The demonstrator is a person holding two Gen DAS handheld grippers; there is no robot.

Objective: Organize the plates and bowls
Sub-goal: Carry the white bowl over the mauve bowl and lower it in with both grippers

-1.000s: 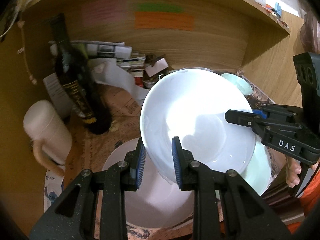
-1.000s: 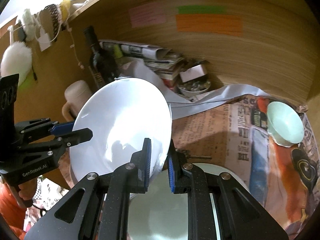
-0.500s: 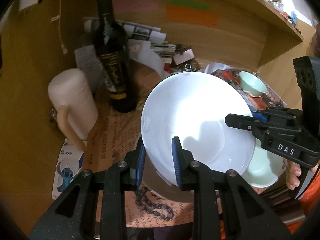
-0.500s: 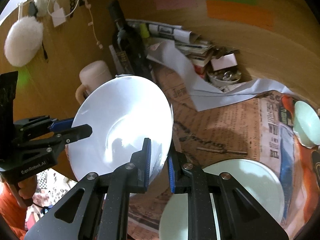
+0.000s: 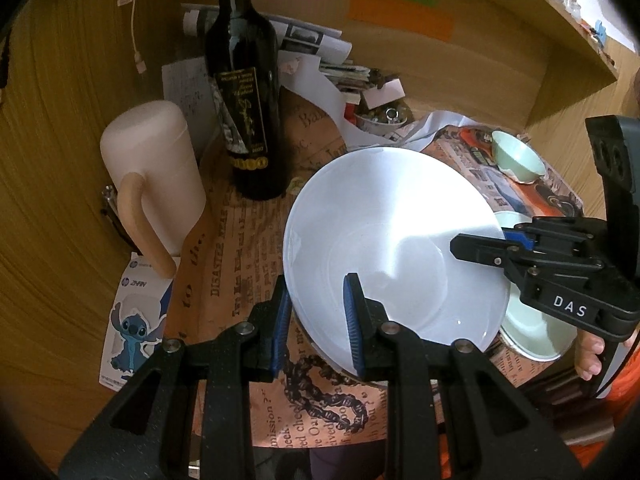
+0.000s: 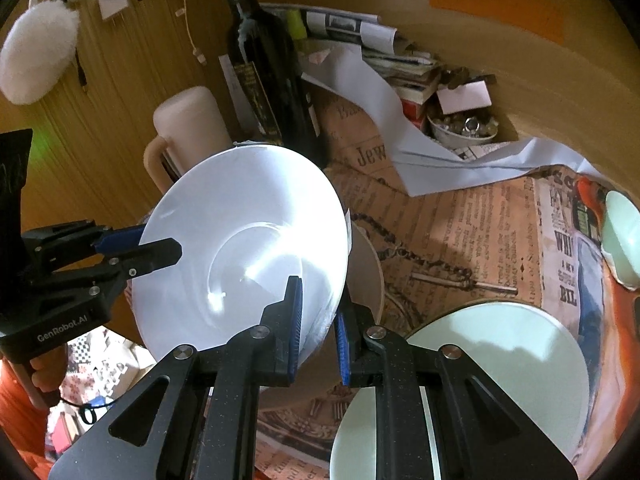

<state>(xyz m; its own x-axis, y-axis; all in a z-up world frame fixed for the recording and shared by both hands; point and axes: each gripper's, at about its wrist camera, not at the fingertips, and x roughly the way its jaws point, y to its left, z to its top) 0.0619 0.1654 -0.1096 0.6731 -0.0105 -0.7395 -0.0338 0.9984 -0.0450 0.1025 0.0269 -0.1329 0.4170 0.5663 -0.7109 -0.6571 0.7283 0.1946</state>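
Warm, dim indoor light w/ strong glare and hard-edged shadows on the white plate [image 5: 384, 240], sharp focus mid-frame, heavy fisheye bending and black vignette at the corners, wooden back wall [image 6: 500, 92] curved, slightly soft, text on the newspaper [image 6: 460, 220] readable.

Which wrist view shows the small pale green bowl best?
The left wrist view: the small green bowl sits whole and upright on the newspaper behind the white plate. In the right wrist view, the bowl is cut off at the right edge.
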